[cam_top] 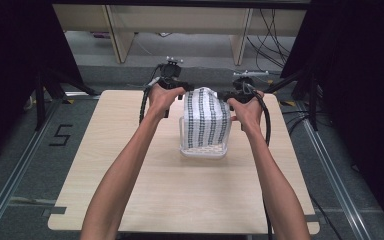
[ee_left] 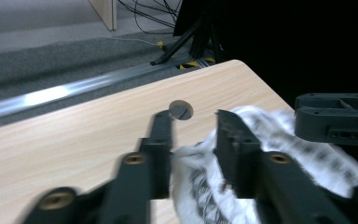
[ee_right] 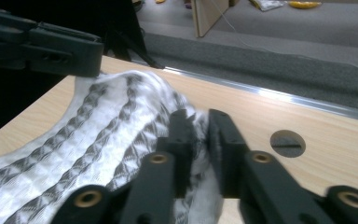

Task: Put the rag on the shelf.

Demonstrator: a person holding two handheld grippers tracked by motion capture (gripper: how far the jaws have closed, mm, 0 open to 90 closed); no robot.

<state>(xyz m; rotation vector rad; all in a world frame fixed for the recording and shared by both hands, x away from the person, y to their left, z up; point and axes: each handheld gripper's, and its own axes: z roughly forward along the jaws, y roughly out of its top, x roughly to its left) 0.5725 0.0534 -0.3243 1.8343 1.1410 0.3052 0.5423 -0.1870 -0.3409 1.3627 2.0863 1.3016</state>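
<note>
A white cloth with dark grey checked stripes (cam_top: 207,120) lies draped over a white basket (cam_top: 203,151) in the middle of the table. My left gripper (cam_top: 184,91) is at the cloth's far left corner and my right gripper (cam_top: 228,96) at its far right corner. In the left gripper view the left gripper (ee_left: 195,115) has its jaws well apart, with the cloth's edge (ee_left: 200,182) loose between them. In the right gripper view the right gripper (ee_right: 198,114) has a narrow gap, and a fold of cloth (ee_right: 121,116) sits in it without being pinched.
The light wooden table (cam_top: 180,195) has a round hole (ee_left: 181,109) near its far edge. Beyond it are grey floor, a metal rail (ee_right: 279,95), cables and wooden furniture legs (cam_top: 120,35). Dark curtains and stands flank both sides.
</note>
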